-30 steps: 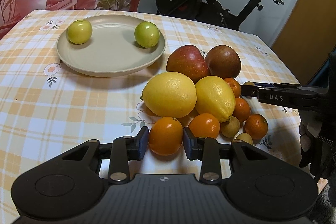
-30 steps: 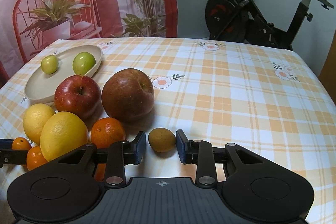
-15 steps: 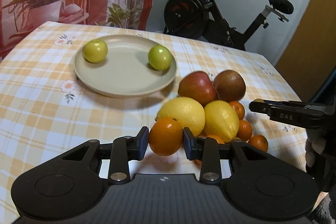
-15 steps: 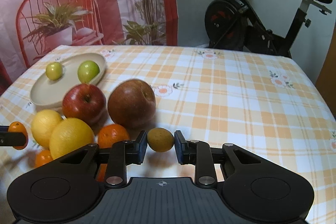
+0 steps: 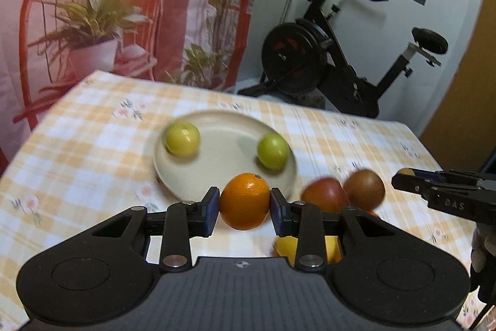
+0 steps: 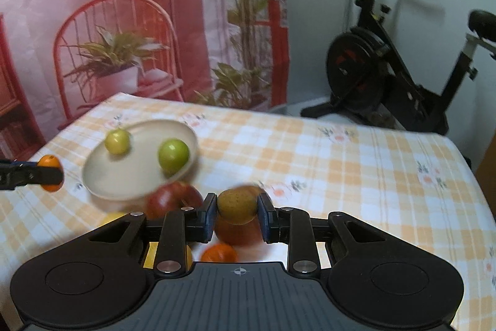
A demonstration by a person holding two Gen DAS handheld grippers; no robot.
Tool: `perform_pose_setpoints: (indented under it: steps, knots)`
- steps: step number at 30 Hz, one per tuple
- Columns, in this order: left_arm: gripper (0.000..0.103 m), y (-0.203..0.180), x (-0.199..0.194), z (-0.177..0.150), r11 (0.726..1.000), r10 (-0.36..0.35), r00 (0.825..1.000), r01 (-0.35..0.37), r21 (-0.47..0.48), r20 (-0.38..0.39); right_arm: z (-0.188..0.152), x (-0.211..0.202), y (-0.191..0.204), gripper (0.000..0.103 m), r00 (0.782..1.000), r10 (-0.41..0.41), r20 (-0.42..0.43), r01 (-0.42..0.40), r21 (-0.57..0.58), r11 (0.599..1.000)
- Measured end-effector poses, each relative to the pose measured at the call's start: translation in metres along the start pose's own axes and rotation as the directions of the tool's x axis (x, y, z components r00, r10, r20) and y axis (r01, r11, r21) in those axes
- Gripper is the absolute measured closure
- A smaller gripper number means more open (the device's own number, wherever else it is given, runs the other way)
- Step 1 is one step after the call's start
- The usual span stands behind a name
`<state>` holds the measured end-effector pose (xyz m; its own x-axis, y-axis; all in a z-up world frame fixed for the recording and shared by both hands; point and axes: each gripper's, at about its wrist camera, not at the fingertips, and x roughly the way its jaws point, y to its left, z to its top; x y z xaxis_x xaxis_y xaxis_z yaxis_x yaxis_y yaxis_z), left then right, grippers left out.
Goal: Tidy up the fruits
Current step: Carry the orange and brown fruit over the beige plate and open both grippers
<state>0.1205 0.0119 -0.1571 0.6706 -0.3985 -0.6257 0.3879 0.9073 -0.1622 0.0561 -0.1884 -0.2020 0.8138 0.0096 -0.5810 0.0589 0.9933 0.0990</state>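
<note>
- A checked desk (image 5: 93,151) carries a plate (image 5: 223,151) with two green fruits (image 5: 272,151).
- Red apples (image 5: 362,186) sit near the plate's right edge.
- Left tongs (image 5: 245,208) clamp an orange (image 5: 245,200) above the desk.
- Right tongs (image 6: 237,214) grip a small brown fruit (image 6: 237,205), raised over the apples.

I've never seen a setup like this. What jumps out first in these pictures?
Two fruits held in mid-air: the left hand-held gripper clamps an orange, and the right hand-held gripper pinches a small brownish-green fruit. Behind them, a cream plate on the checked tablecloth holds two green fruits.
</note>
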Motion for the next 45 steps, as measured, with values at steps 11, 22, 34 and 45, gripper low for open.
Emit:
perform_pose_setpoints:
  steps: [11,22,34,45]
  knots:
    - [0.066,0.02,0.008,0.057,0.998,0.054,0.998,-0.056,0.034,0.041,0.073,0.034,0.031,0.077,0.996,0.087,0.021,-0.085,-0.08,0.993]
    - [0.066,0.037,0.081,0.055,0.993,0.08,0.992,-0.07,0.1,-0.098,0.109,0.124,0.066,0.077,0.983,0.158,-0.098,-0.169,-0.124,0.978]
    - [0.066,0.049,0.116,0.05,0.988,0.084,0.985,-0.063,0.138,-0.152,0.105,0.195,0.075,0.078,0.962,0.154,-0.224,-0.184,-0.12,0.976]
    - [0.066,0.059,0.126,0.048,0.99,0.103,0.982,-0.085,0.114,-0.156,0.093,0.214,0.082,0.077,0.954,0.128,-0.27,-0.172,-0.146,0.974]
